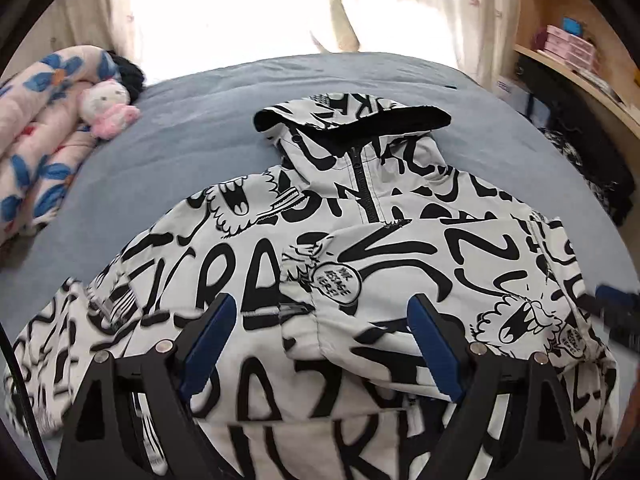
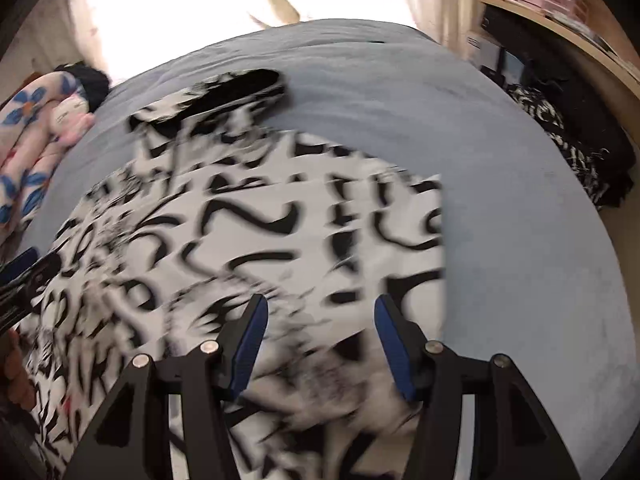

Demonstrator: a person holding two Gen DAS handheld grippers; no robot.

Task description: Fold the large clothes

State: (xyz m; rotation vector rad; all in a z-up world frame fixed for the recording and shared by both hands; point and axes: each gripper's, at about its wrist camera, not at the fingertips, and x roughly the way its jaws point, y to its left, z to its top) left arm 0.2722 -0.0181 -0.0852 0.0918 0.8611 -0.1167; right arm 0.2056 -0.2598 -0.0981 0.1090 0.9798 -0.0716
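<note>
A white hooded jacket (image 1: pixel 360 248) with black graffiti print lies front up on the blue bed (image 1: pixel 192 152), hood (image 1: pixel 352 120) pointing away. Both sleeves look folded in across the front. My left gripper (image 1: pixel 320 312) is open and empty above the jacket's lower middle. My right gripper (image 2: pixel 318 316) is open and empty above the jacket's (image 2: pixel 260 220) right lower part; this view is motion-blurred. The right gripper's blue tip shows at the right edge of the left wrist view (image 1: pixel 612 296), and the left gripper at the left edge of the right wrist view (image 2: pixel 24 276).
A floral blanket (image 1: pixel 36 140) and a small plush toy (image 1: pixel 108 108) lie at the bed's far left. Dark patterned clothes (image 1: pixel 592 176) are piled at the bed's right edge. A wooden shelf (image 1: pixel 576 40) with boxes stands on the right. Bright curtains (image 1: pixel 280 4) hang behind.
</note>
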